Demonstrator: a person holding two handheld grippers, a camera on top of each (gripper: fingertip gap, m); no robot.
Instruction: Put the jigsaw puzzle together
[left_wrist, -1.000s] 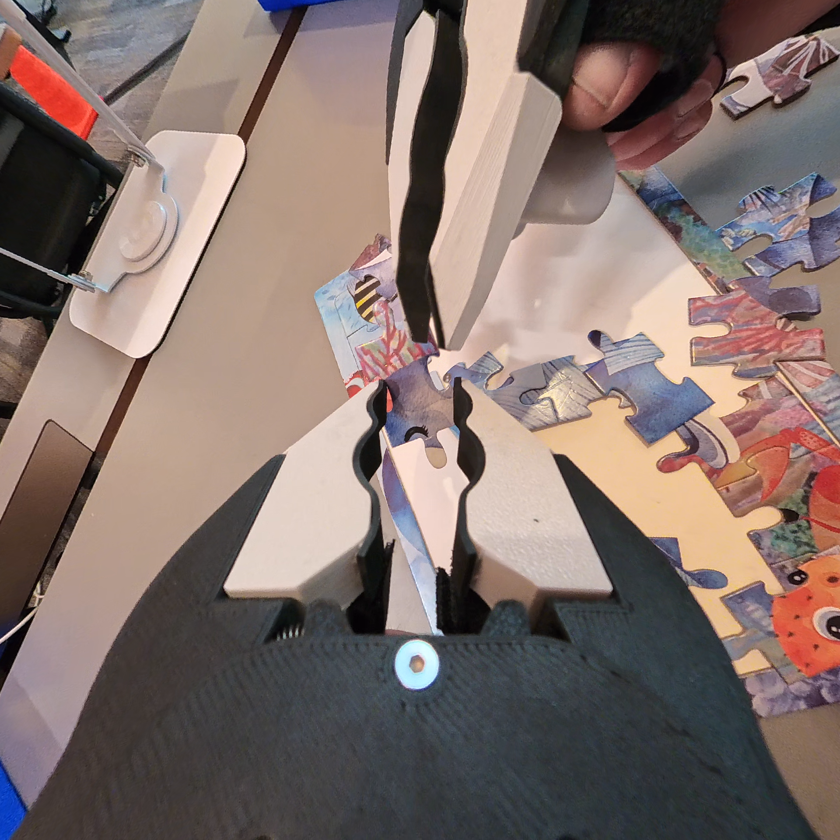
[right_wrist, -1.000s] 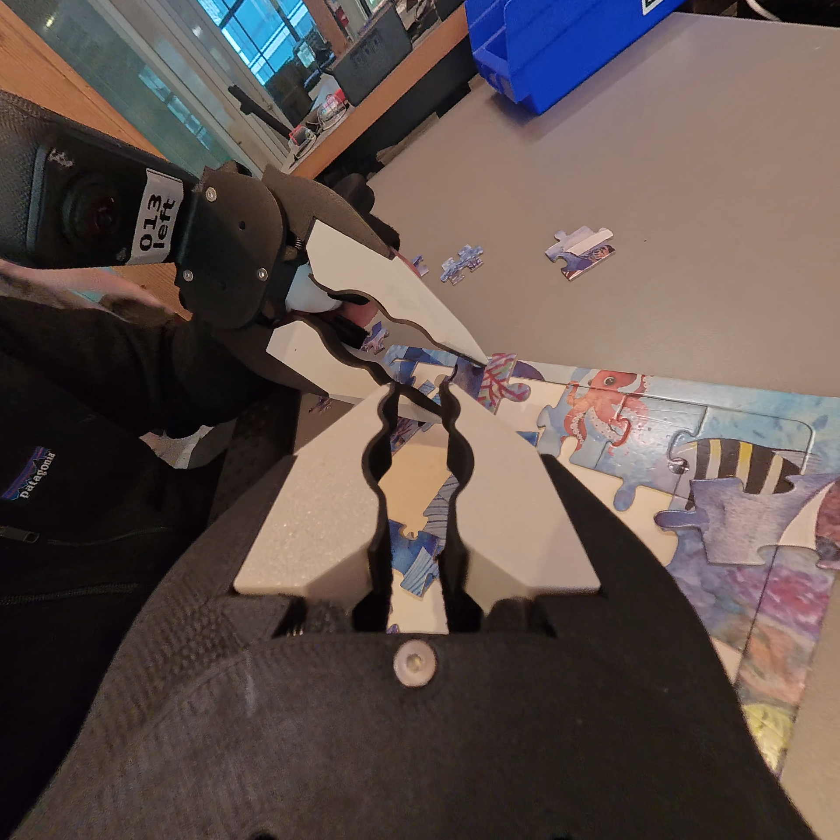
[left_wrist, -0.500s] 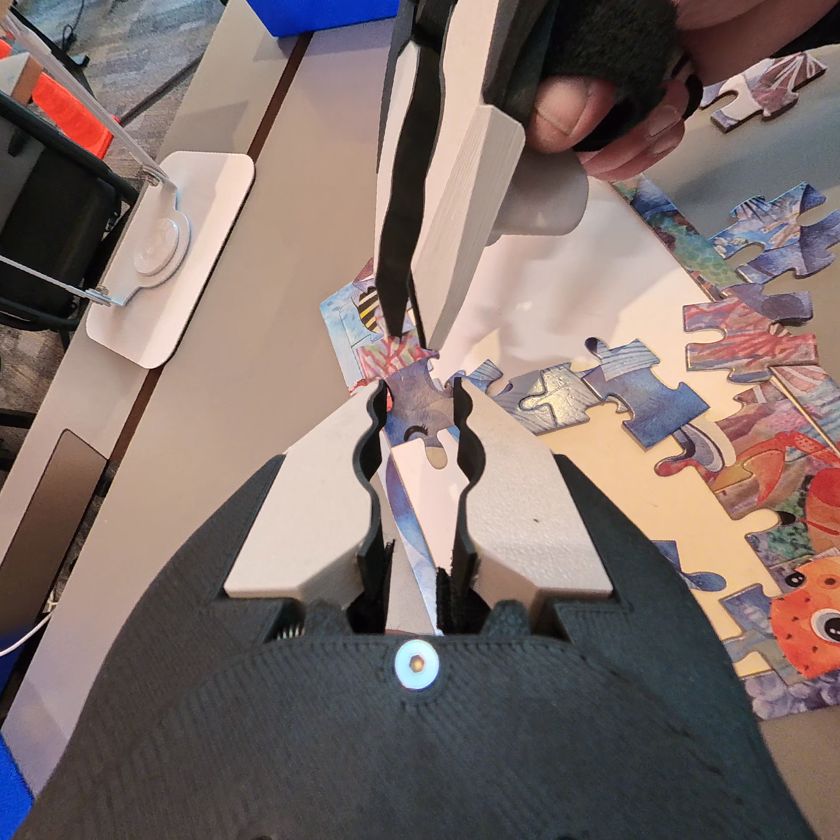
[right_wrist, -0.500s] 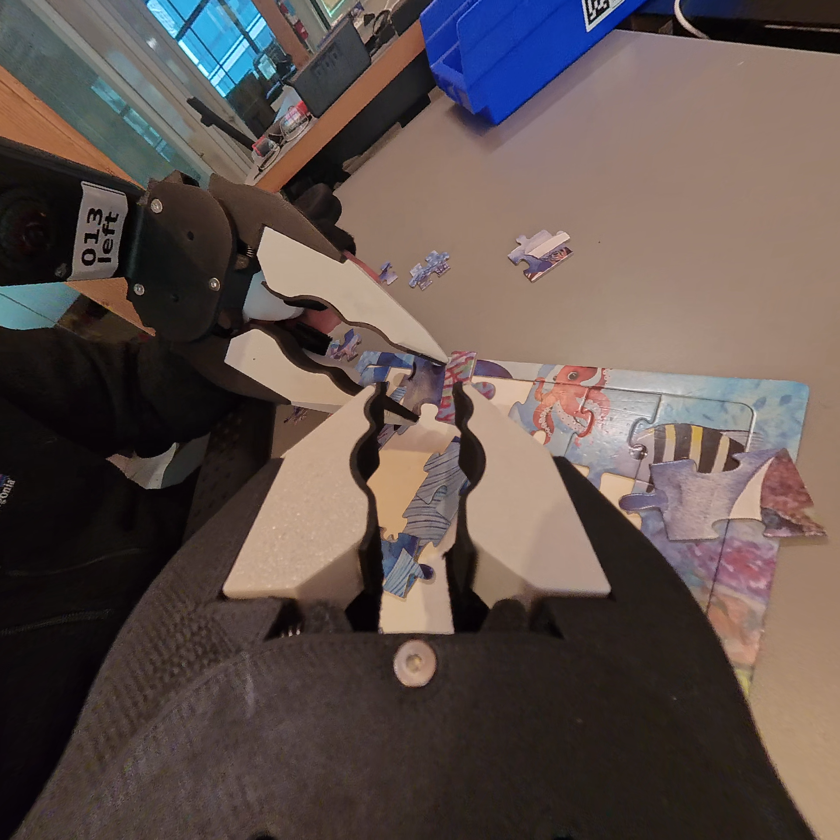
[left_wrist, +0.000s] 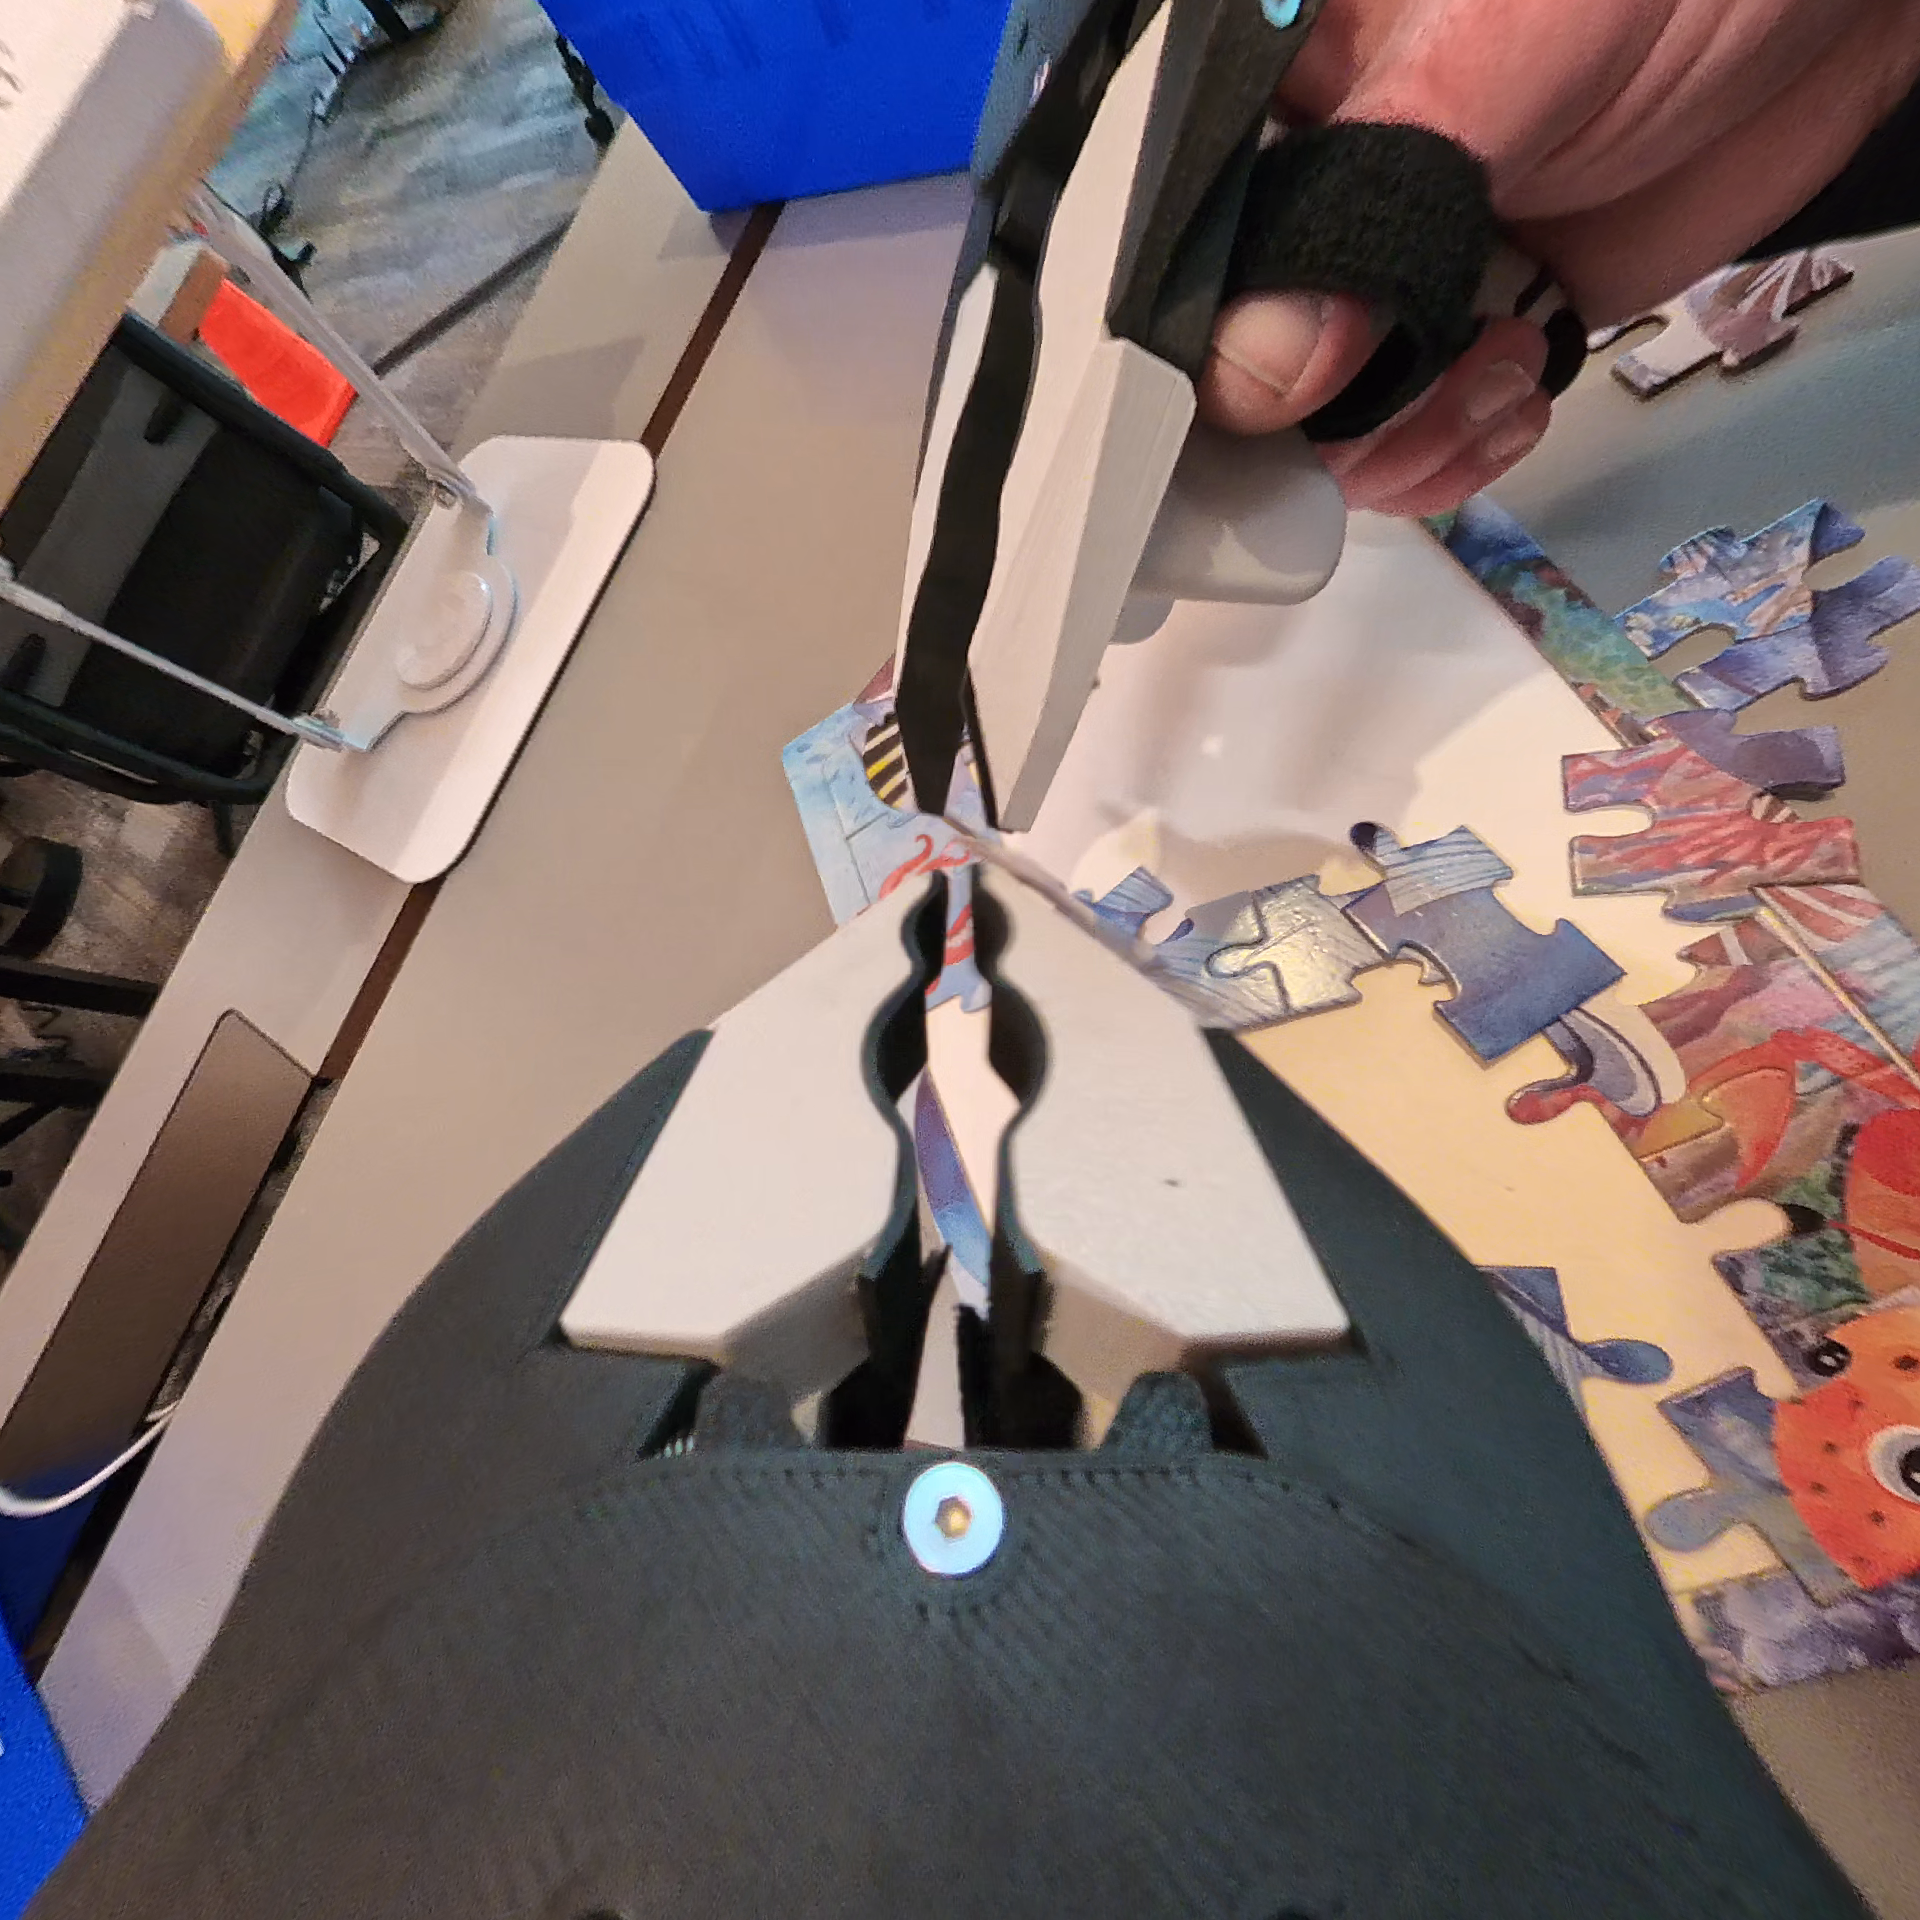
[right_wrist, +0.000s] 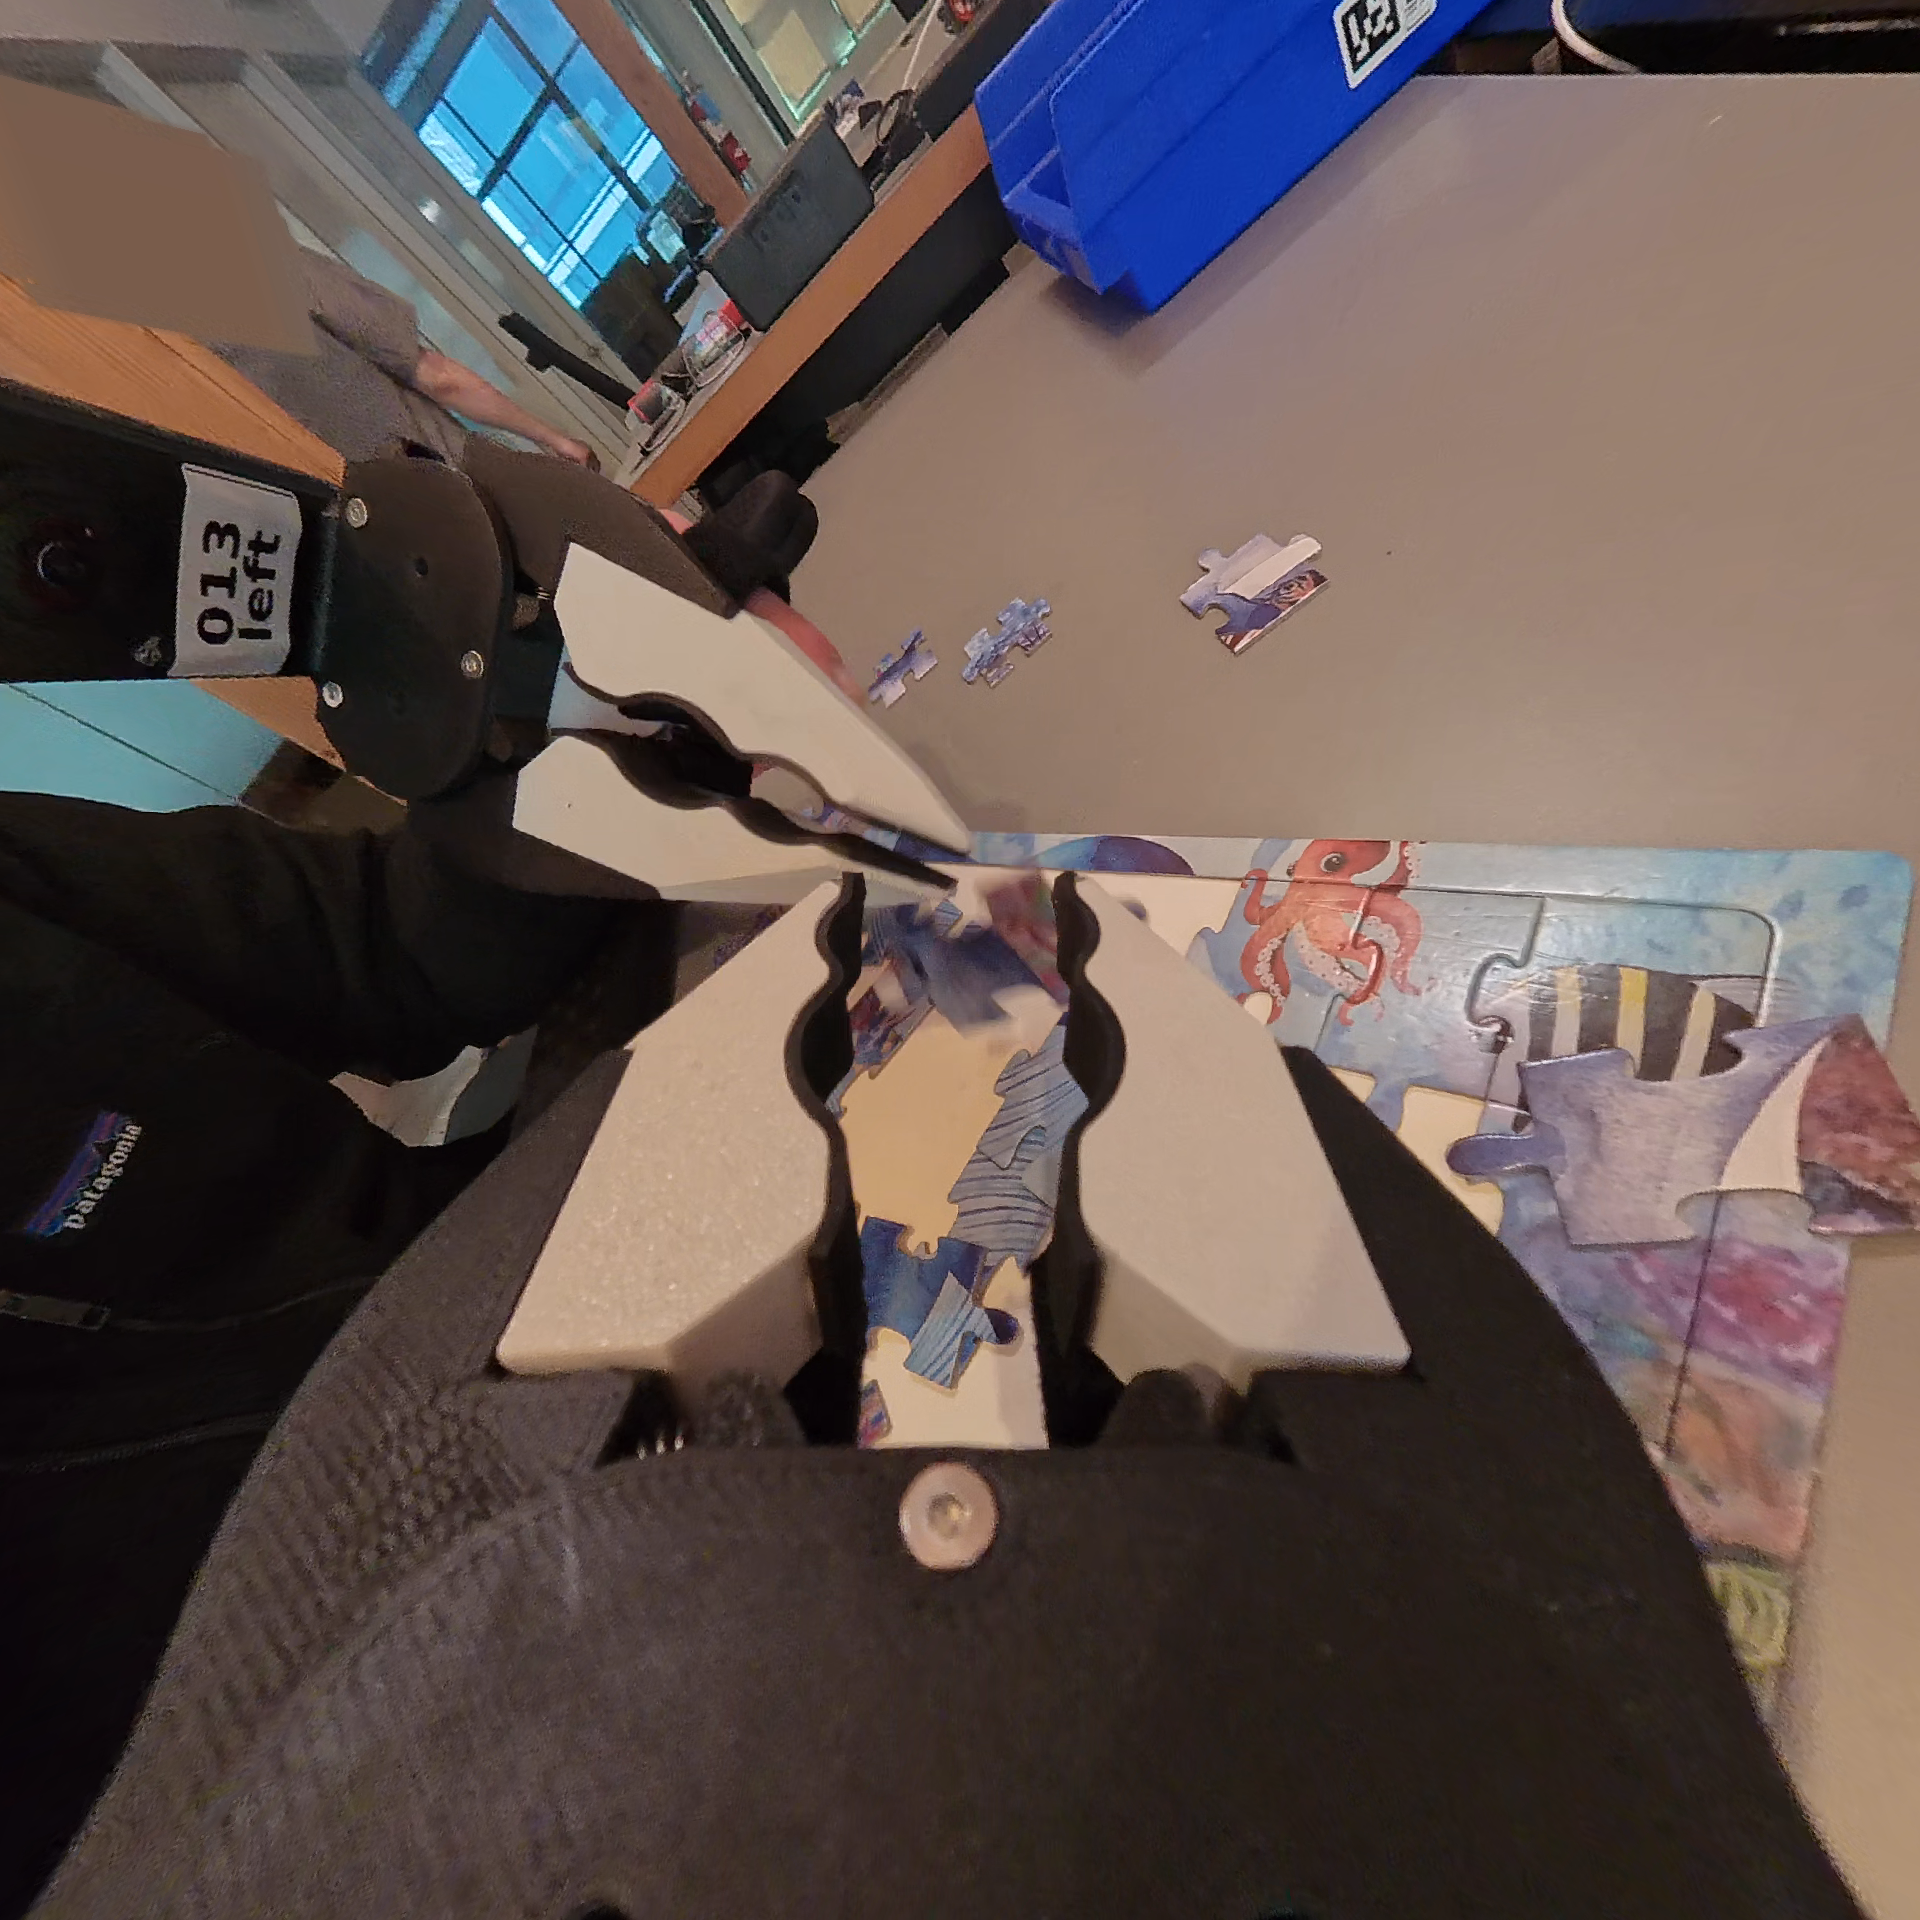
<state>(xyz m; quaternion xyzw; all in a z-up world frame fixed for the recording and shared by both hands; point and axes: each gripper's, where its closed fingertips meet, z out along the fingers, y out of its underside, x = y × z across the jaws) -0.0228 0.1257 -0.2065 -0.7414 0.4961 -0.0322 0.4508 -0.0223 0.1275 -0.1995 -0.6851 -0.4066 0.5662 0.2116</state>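
Note:
The puzzle board (left_wrist: 1299, 727) lies on the grey table, partly filled with sea-creature pieces. My left gripper (left_wrist: 958, 894) is shut on a purple-blue puzzle piece (left_wrist: 1049, 896) near the board's far left corner and holds it tilted, edge-on. In the right wrist view the piece (right_wrist: 977, 956) is blurred under the left gripper (right_wrist: 951, 862). My right gripper (right_wrist: 956, 904) is open and empty just above that piece. It comes down from the top in the left wrist view (left_wrist: 966, 810). Joined blue pieces (left_wrist: 1403, 935) lie loose on the bare board.
Loose pieces lie on the table beyond the board (right_wrist: 1257, 592) (right_wrist: 1003, 639) and to its right (left_wrist: 1766, 623). A purple piece (right_wrist: 1662, 1143) lies loose over the board's striped-fish corner. A blue bin (right_wrist: 1195, 156) stands at the table's far end. A white stand base (left_wrist: 468, 644) sits left. My two grippers' fingertips are within a few centimetres of each other.
My left gripper has closed on the piece and tipped it up off the board. My right gripper has opened wider and risen a little.

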